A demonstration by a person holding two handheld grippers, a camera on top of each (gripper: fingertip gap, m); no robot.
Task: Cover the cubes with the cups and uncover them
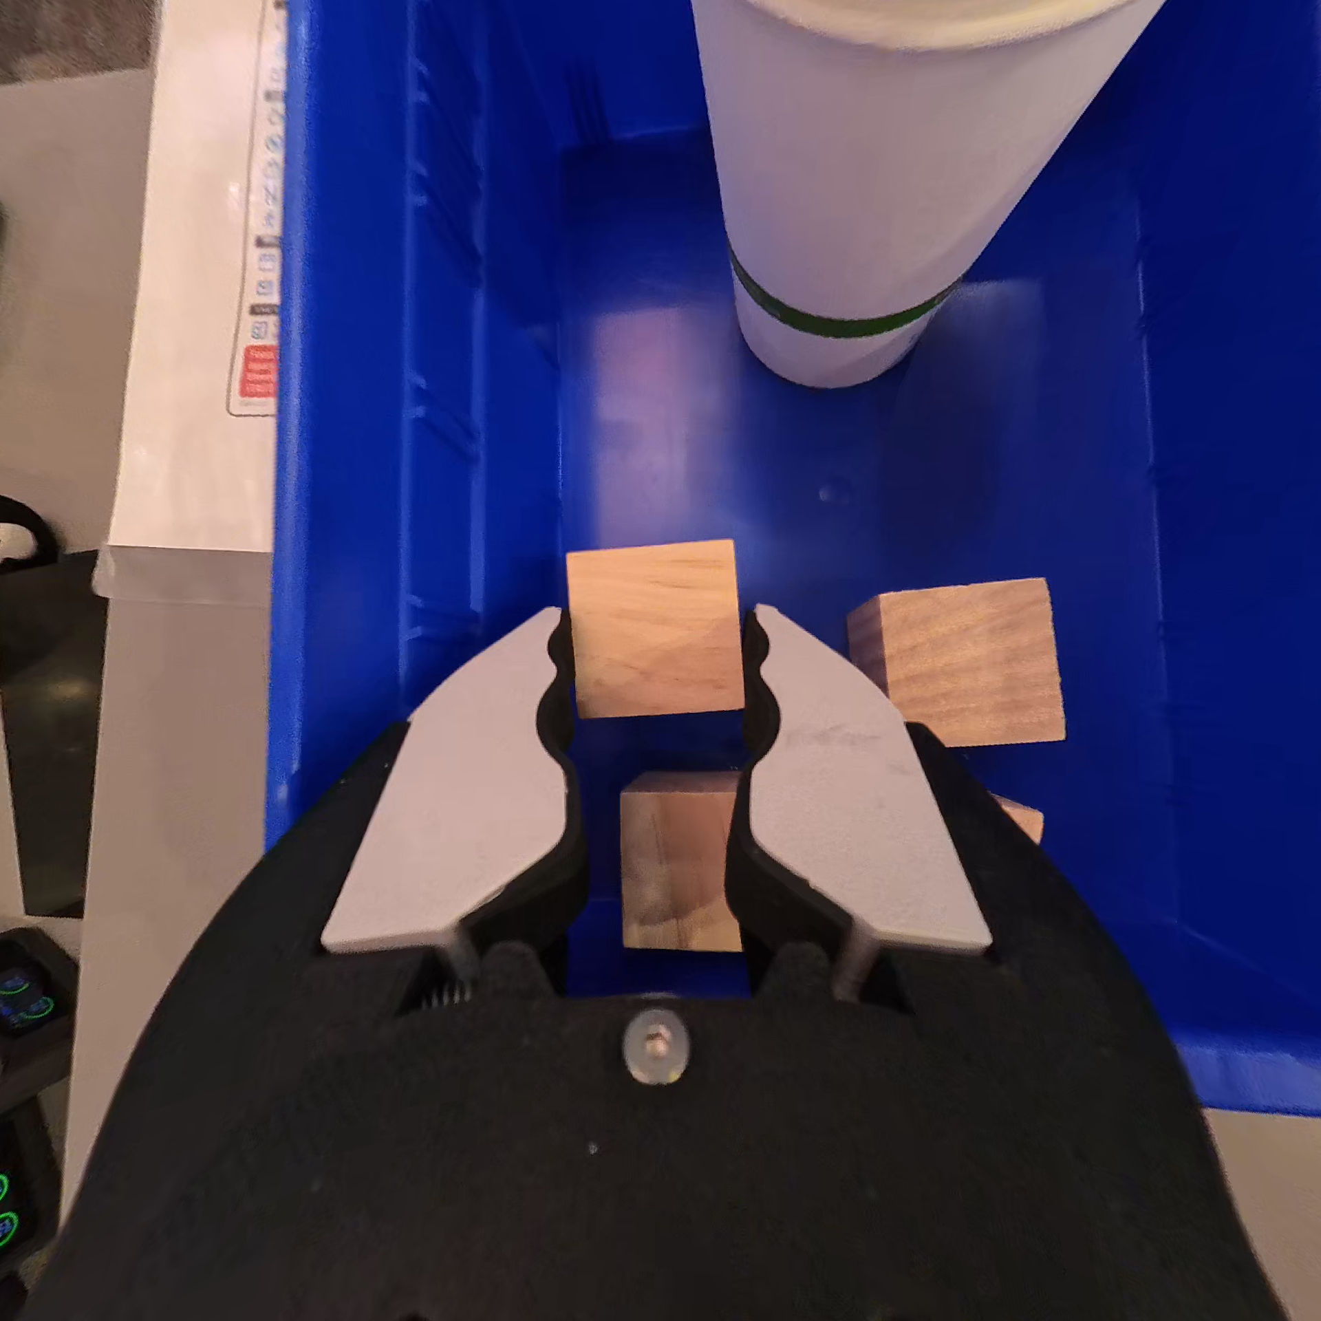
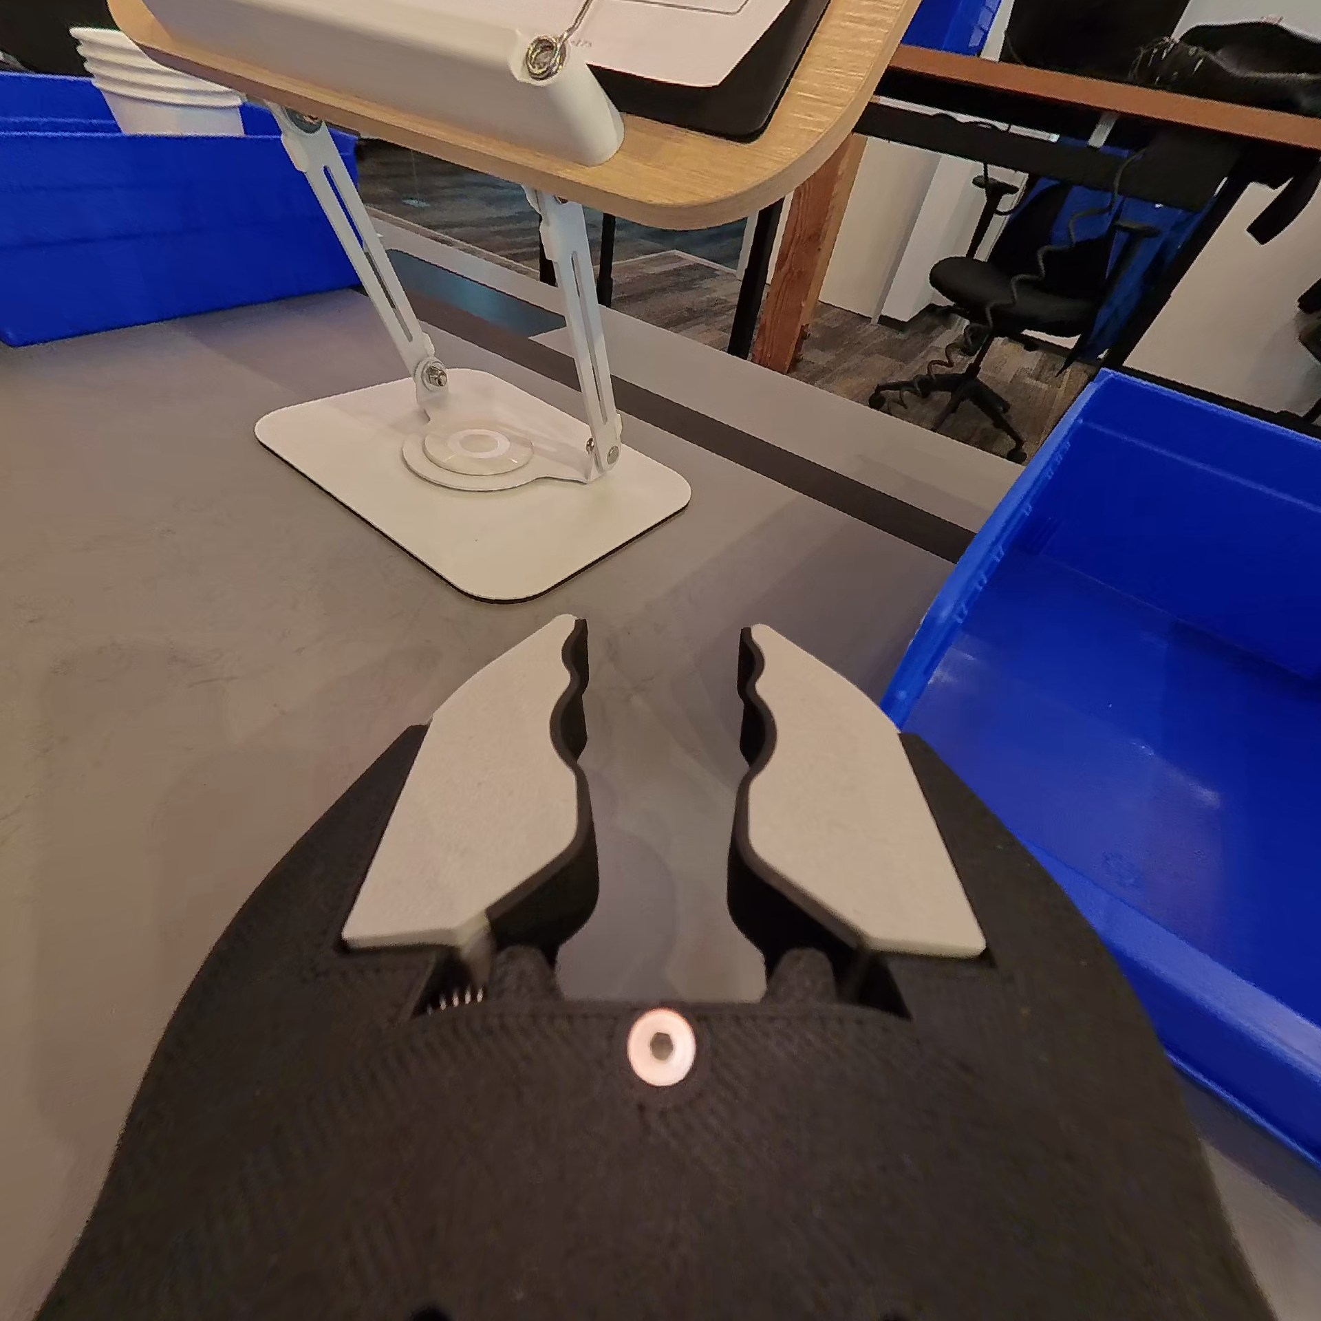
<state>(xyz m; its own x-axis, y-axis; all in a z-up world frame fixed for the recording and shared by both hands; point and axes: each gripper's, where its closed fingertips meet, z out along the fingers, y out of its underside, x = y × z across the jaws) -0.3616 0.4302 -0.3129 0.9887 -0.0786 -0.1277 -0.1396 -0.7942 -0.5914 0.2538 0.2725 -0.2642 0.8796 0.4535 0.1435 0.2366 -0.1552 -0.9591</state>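
In the left wrist view my left gripper (image 1: 654,620) is inside a blue bin (image 1: 1215,500), with its fingertips closed against both sides of a light wooden cube (image 1: 654,643). A darker cube (image 1: 965,657) lies to the right. Another cube (image 1: 679,858) lies on the bin floor under the fingers, and a corner of one more (image 1: 1023,818) shows beside the right finger. A white paper cup with a green band (image 1: 836,214) stands upright at the bin's far end. My right gripper (image 2: 661,629) is open and empty over the grey table (image 2: 179,643). A stack of white cups (image 2: 157,93) shows at far left.
A white bag with a label (image 1: 193,286) lies left of the bin. In the right wrist view a white stand (image 2: 472,486) holding a wooden tray is straight ahead. One blue bin (image 2: 1144,715) is close on the right and another (image 2: 143,236) at far left.
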